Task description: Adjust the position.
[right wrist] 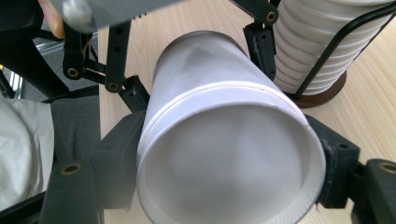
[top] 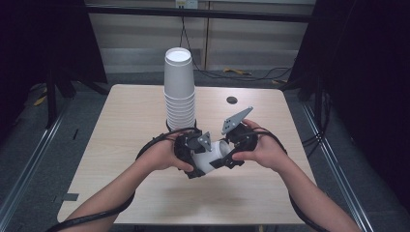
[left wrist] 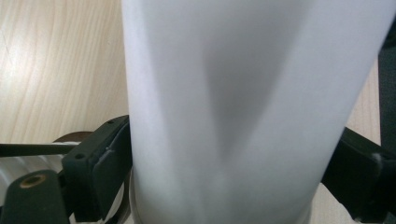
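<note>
A white paper cup [top: 212, 153] lies on its side, held between both grippers just above the wooden table [top: 130, 121]. My left gripper [top: 199, 157] grips its narrower end; in the left gripper view its pads [left wrist: 109, 163] press the creased wall of the cup [left wrist: 233, 102]. My right gripper [right wrist: 229, 163] is shut on the wide end of the cup [right wrist: 224, 154], one jaw on each side. A ridge line runs around the cup near that end. The left gripper [right wrist: 196, 67] clasps the far end in the right gripper view.
A tall stack of white cups [top: 179, 87] stands behind the hands in a black wire holder on a brown base [right wrist: 327, 95]. A dark round hole [top: 232, 100] sits at the table's far right. Cables trail from both grippers toward the front edge.
</note>
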Motion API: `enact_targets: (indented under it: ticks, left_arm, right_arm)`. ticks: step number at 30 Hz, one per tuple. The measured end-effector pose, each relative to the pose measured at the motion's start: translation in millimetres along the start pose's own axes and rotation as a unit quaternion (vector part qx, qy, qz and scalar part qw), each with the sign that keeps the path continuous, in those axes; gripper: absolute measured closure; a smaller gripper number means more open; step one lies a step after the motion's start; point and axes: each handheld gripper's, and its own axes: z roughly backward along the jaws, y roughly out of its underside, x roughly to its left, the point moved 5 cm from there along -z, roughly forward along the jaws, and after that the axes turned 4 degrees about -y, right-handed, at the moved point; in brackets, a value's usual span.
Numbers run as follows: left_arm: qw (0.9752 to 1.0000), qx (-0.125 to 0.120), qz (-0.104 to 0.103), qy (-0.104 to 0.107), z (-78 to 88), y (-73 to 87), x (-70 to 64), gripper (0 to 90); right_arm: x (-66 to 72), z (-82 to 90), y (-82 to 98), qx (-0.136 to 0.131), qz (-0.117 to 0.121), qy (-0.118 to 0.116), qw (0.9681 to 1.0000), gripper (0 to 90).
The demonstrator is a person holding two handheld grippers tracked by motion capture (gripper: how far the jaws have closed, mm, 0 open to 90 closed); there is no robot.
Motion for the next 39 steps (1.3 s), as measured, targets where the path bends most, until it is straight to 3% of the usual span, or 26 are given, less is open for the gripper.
enact_targets:
  ticks: [4,5,6,10,12,16,28,32,35,37,39]
  left_arm:
    - [1.0000,-0.008,-0.002,-0.003,0.5,1.1,1.6,9.7]
    - [0.9999,-0.009,0.010,0.001,0.3,1.9,0.4,9.7]
    - [1.0000,-0.008,0.001,0.000,0.6,2.6,2.1,9.6]
    - [0.9997,-0.018,0.012,0.008,2.7,4.6,1.1,9.3]
    - [0.9997,-0.025,0.002,0.007,3.6,5.2,1.3,9.3]
    - [0.9997,-0.022,-0.010,0.004,4.5,5.0,1.4,8.8]
    - [0.9992,-0.040,-0.003,0.000,14.5,-0.8,3.7,11.6]
    - [0.9989,-0.046,0.011,-0.005,18.0,4.4,5.8,11.9]
    - [0.9985,-0.048,0.026,-0.001,19.9,9.0,6.9,12.8]
    - [0.9982,-0.049,0.034,-0.001,21.3,10.8,7.2,13.0]
    - [0.9977,-0.053,0.041,0.002,23.1,13.1,7.0,13.3]
  right_arm:
    - [0.4,0.6,0.8,-0.003,-0.009,-0.001,1.0000,24.6]
    - [0.4,0.5,1.2,-0.004,-0.009,-0.001,1.0000,24.6]
    - [0.5,0.7,1.6,-0.004,-0.012,-0.003,0.9999,24.7]
    - [0.2,1.5,3.0,-0.016,-0.015,-0.005,0.9997,25.0]
    - [0.7,2.5,3.8,-0.018,-0.014,-0.009,0.9997,25.0]
    - [0.6,2.5,5.7,-0.012,-0.013,-0.007,0.9998,25.1]
    - [-2.3,0.0,13.6,0.005,-0.015,-0.007,0.9999,25.0]
    - [-4.5,3.2,19.8,0.011,-0.016,-0.001,0.9998,24.9]
    - [-2.9,5.1,22.3,-0.004,-0.021,-0.006,0.9998,24.8]
    - [-2.2,6.2,23.4,0.005,-0.011,0.000,0.9999,24.7]
    - [-3.8,8.0,25.7,0.008,-0.017,0.004,0.9998,24.7]
